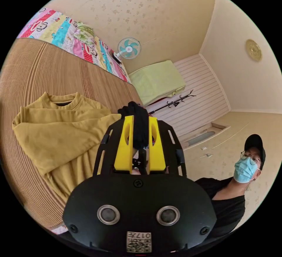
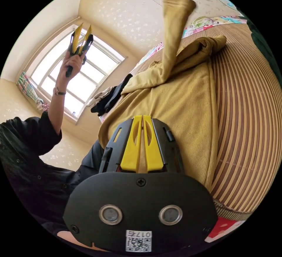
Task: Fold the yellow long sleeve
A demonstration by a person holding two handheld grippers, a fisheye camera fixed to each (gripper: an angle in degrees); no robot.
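Bedroom surroundings, 2 views

A striped woven mat (image 1: 38, 71) covers the bed, with a cartoon-print quilt (image 1: 58, 30) along its far edge. A teal fan (image 1: 129, 48) stands beside a green-draped cabinet (image 1: 155, 80). A coat rack (image 1: 176, 101), a window (image 2: 85, 71) and dark clothes (image 2: 110, 98) show too.

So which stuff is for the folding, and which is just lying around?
For the job:
- yellow shirt
- left tool
- right tool
- mat under the shirt

Just lying about:
- fan
- quilt
- coat rack
- dark clothes by the window
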